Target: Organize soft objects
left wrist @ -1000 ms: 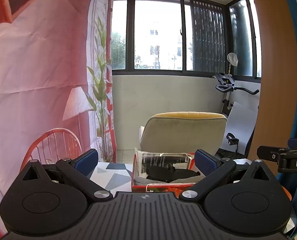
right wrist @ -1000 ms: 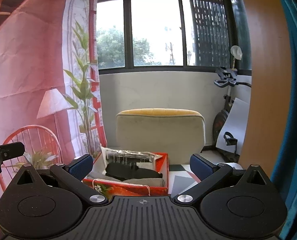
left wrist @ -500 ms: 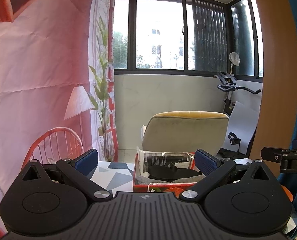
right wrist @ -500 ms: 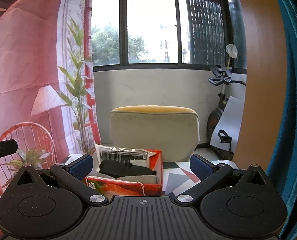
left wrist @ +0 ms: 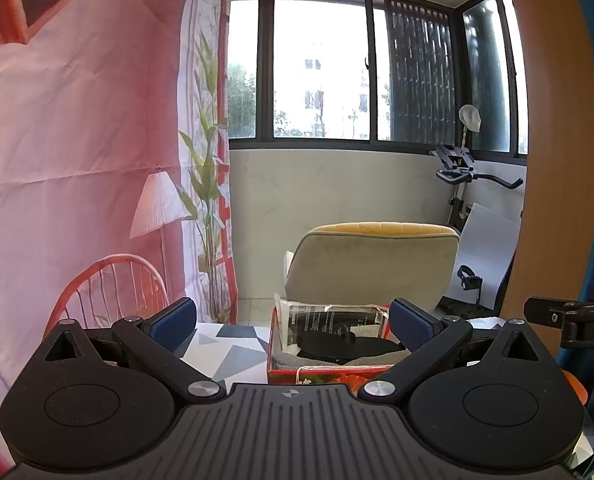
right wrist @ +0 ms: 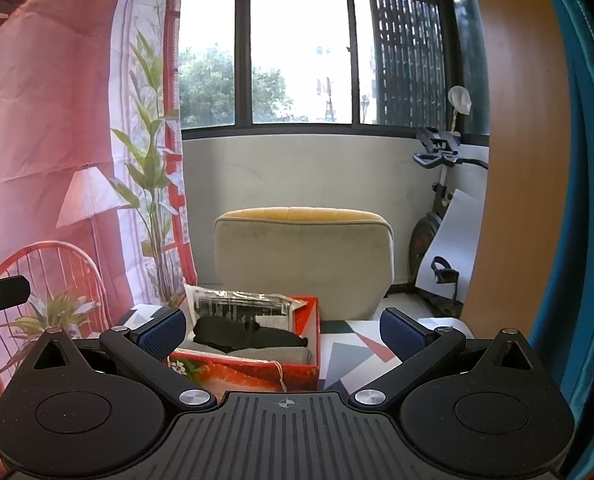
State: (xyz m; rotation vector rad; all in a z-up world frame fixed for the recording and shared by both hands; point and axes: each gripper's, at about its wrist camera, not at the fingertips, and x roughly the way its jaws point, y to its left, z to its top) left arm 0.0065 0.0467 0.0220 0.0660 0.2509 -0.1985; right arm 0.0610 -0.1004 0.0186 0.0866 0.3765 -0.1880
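A red box (left wrist: pixel 329 374) (right wrist: pixel 245 372) stands on a table with a geometric-patterned cloth (left wrist: pixel 225 354) (right wrist: pixel 349 356). In it lie a black soft item (left wrist: pixel 337 344) (right wrist: pixel 241 334) on folded grey cloth (right wrist: pixel 257 354), with a clear plastic packet (left wrist: pixel 329 318) (right wrist: pixel 237 306) leaning at the back. My left gripper (left wrist: pixel 293 326) is open and empty, held above the table in front of the box. My right gripper (right wrist: pixel 283 332) is open and empty, in front of the box's right part.
A beige chair with a yellow top (left wrist: pixel 373 264) (right wrist: pixel 303 260) stands behind the table. A pink printed backdrop (left wrist: pixel 77 160) hangs at left. An exercise bike (left wrist: pixel 461 184) and a white board (right wrist: pixel 453 240) are at right, beside a wooden panel (right wrist: pixel 517 160).
Both views have drifted slightly, so the box and chair sit a little lower and further left in the right wrist view. Both grippers stay open and empty.
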